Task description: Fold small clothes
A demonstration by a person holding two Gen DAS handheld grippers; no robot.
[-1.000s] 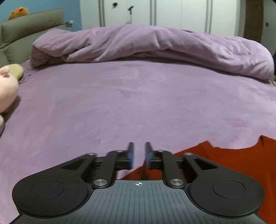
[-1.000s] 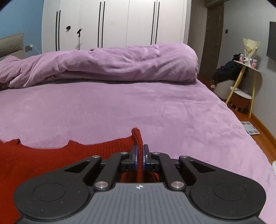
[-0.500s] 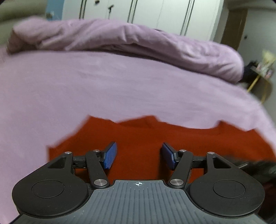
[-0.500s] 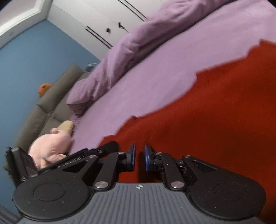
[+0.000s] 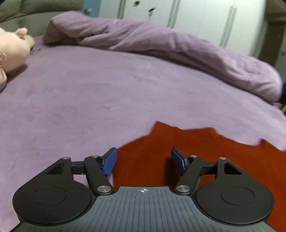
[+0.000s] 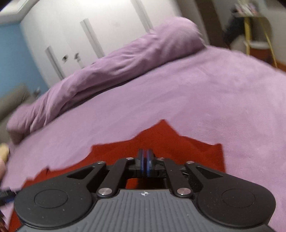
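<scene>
A red knit garment (image 5: 196,151) lies flat on the purple bedsheet (image 5: 89,92). My left gripper (image 5: 143,158) is open, its blue pads spread wide just above the garment's left part, holding nothing. In the right wrist view the same red garment (image 6: 187,148) spreads under my right gripper (image 6: 145,157), whose blue pads are pressed together. No cloth shows between them. The view is blurred.
A rumpled purple duvet (image 5: 160,46) lies across the far side of the bed. A pink plush toy (image 5: 10,51) sits at the far left by a grey headboard (image 5: 35,16). White wardrobes (image 6: 89,35) stand behind. A yellow-legged side table (image 6: 257,35) stands at the right.
My left gripper opened wide and moved over the garment. My right gripper, earlier shut on a raised fold of red cloth, swung left and back; the garment now lies flat.
</scene>
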